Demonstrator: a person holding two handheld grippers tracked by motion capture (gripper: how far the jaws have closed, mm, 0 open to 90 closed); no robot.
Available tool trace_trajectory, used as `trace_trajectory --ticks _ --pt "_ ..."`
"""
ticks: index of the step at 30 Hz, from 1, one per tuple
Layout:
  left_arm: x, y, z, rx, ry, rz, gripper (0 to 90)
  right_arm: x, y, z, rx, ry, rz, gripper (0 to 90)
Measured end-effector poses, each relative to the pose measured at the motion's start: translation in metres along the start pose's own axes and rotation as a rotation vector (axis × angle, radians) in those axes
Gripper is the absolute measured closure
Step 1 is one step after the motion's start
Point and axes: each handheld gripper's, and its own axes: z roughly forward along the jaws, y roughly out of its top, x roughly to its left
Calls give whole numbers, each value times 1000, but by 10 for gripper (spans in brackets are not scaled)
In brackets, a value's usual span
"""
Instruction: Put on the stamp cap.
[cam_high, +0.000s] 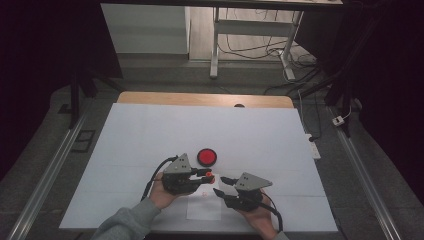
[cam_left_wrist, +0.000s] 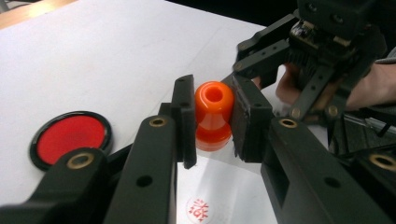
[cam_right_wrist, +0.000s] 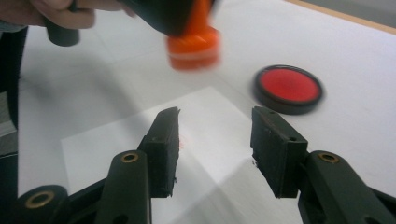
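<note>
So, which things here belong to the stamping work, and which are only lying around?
Belong to the work:
- orange stamp, clamped in the left gripper
- red ink pad
- white paper sheet bearing a red stamp mark
- right gripper, jaws apart above the sheet

Lying about:
- white power strip at the table edge
- cables on the floor behind

Work surface: white sheet (cam_high: 150, 135) over a table w/ wooden edge (cam_high: 205, 98) exposed at 12 o'clock. Floor: grey, w/ metal rails (cam_high: 47, 175) running along the table at 9 and 3 o'clock. Beyond the table, 12 o'clock: white desk frame (cam_high: 216, 45) w/ loose cables (cam_high: 260, 50) on the floor, plus a pale cabinet (cam_high: 145, 27) at approx. 11 o'clock. White power strip (cam_high: 313, 146) at 3 o'clock. Room edges dark; light falls mainly on the centre.
</note>
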Motion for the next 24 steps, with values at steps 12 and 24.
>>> trace_trajectory --ticks 12,24 --pt "12 2 -16 -9 31 -36 721 -34 -14 -45 -4 -119 57 507" --pt "24 4 -32 -15 91 -51 720 -61 -30 -85 5 -205 90 498"
